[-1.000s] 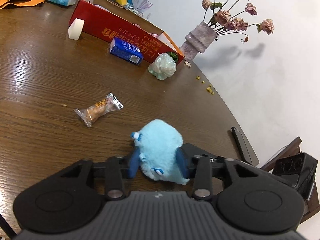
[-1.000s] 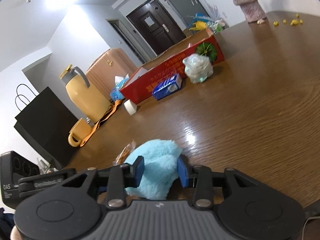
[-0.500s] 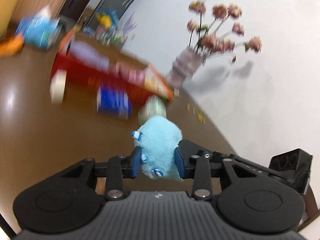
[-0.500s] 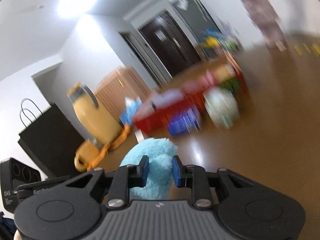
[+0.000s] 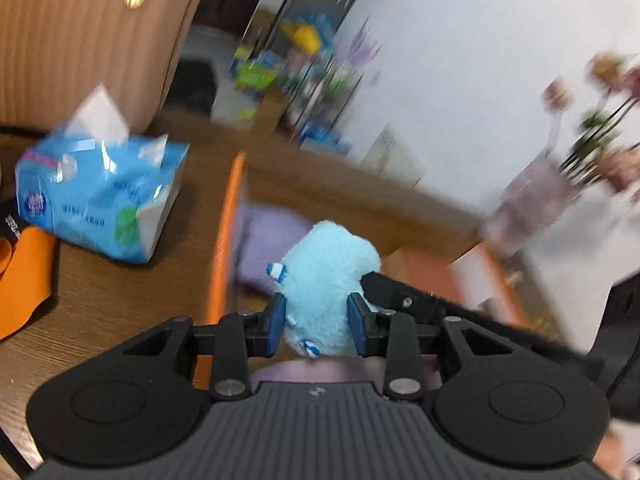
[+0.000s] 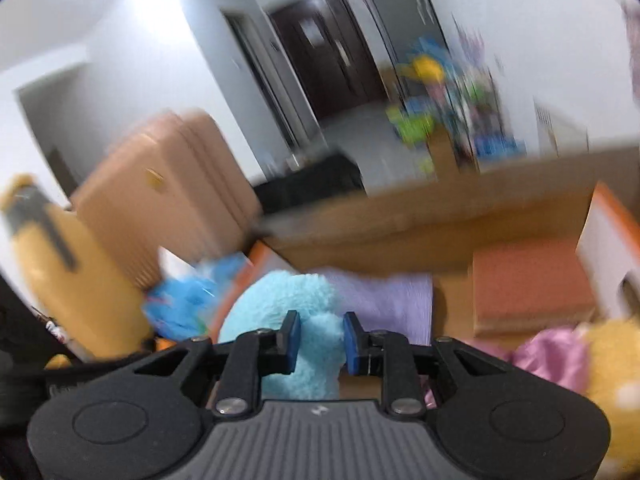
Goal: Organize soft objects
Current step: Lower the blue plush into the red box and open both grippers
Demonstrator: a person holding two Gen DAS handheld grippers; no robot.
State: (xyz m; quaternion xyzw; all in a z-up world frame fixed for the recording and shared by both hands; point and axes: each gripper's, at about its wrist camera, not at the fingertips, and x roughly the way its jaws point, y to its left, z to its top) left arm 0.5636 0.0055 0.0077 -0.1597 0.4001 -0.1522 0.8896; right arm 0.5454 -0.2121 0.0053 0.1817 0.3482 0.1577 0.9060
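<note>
A fluffy light-blue plush toy (image 5: pixel 328 264) hangs above the open orange-rimmed cardboard box (image 5: pixel 224 240), held from both sides. My left gripper (image 5: pixel 316 320) has its blue pads pressed into the toy's flanks, and its jaws are closing further. The black finger of the other gripper (image 5: pixel 400 296) reaches in from the right. In the right wrist view the same plush toy (image 6: pixel 276 304) is pinched between the pads of my right gripper (image 6: pixel 322 336). Inside the box (image 6: pixel 400 232) lie a purple cloth (image 6: pixel 384 300) and an orange block (image 6: pixel 528 280). Both views are blurred.
A blue tissue pack (image 5: pixel 100 200) lies on the wooden table left of the box. A yellow jug (image 6: pixel 52 264) and a tan suitcase (image 5: pixel 92 40) stand behind. Pink fabric (image 6: pixel 548 360) and a yellow plush (image 6: pixel 612 360) lie in the box's right part. A flower vase (image 5: pixel 532 200) stands far right.
Both grippers have carried the blue plush up off the table and across to the box. The snack packet and blue carton have dropped out of view.
</note>
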